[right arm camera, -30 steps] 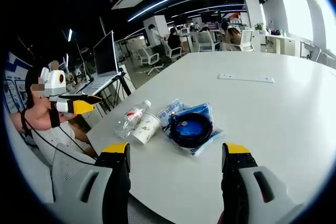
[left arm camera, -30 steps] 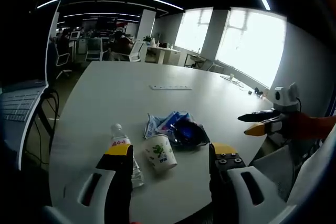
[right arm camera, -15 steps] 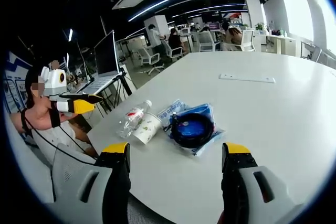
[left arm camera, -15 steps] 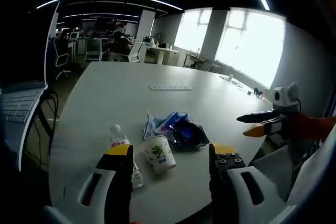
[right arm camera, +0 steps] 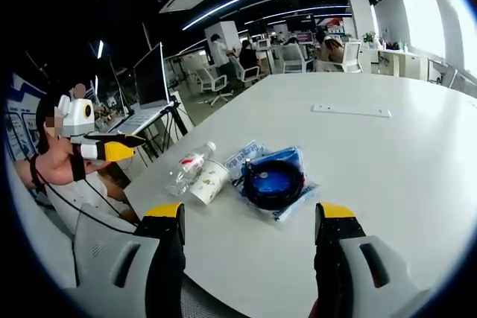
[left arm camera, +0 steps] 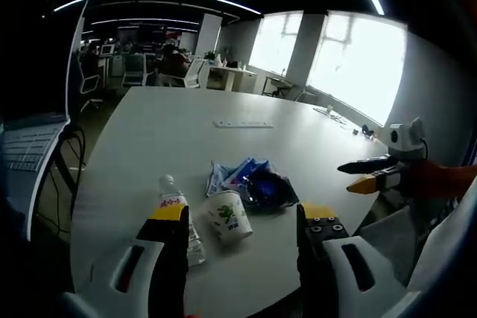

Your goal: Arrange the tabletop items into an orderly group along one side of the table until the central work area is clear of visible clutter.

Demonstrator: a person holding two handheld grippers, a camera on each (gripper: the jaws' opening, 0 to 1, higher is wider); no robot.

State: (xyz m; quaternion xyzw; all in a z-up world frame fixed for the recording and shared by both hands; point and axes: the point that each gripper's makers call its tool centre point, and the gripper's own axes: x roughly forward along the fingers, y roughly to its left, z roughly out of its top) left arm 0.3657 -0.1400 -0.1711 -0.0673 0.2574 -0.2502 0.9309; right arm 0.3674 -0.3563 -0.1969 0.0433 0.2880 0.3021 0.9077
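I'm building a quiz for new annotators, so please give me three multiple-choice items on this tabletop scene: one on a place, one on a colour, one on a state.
1. Where does the paper cup lie?
A. Between the water bottle and the blue plastic bag
B. On the far side of the white table, by the window
C. On the laptop

2. What colour are the tips of the right gripper?
A. Red
B. Yellow
C. Green

3. How does the water bottle stand?
A. Upright with its cap off
B. Held in the left gripper
C. Lying on its side on the table

Key: 1 A, the cup rests beside the bottle with the bag on its other side. 2 B, both jaw tips are yellow. 3 C, the bottle lies flat, and both grippers stand open and hold nothing.
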